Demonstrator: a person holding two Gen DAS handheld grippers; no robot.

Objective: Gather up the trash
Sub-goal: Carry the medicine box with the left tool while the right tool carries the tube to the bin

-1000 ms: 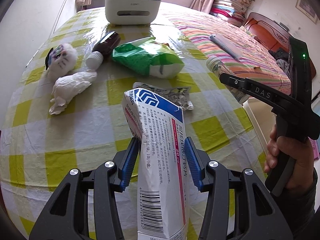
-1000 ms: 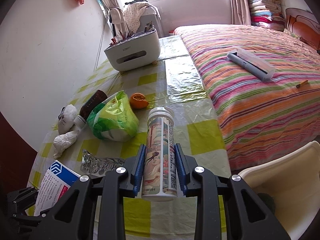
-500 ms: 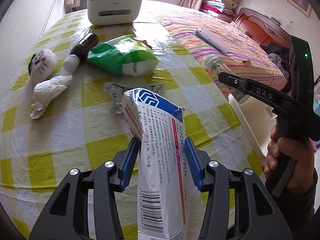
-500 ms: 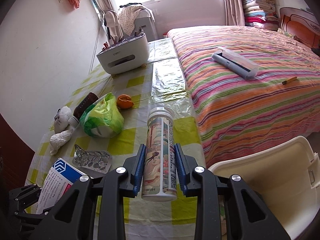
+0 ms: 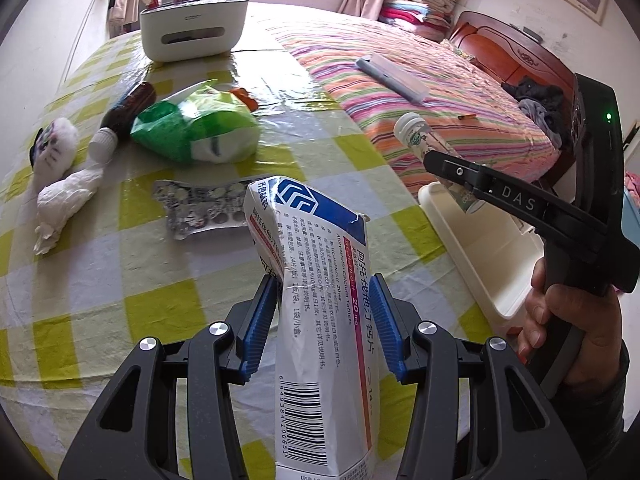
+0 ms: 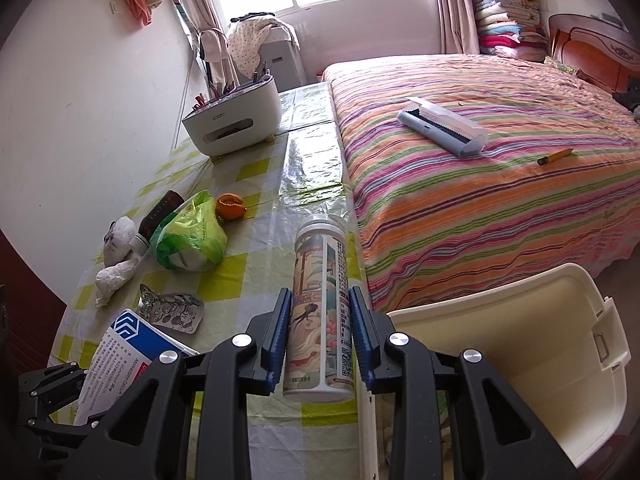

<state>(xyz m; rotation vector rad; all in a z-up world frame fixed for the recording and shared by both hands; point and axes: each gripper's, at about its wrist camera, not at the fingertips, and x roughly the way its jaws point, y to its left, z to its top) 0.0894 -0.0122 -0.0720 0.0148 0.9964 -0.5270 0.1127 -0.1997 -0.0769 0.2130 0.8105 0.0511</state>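
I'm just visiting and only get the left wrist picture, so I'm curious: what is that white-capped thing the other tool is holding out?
Observer: A tube with a painted figure on its label, clamped between the right tool's blue pads.
Visitor: Where could it go?
Observer: A cream bin stands open just right of the tube; what shows of its inside looks bare.
Visitor: And the orange bit behind the green bag?
Observer: An orange peel, hollow side up, lying beside the green bag.
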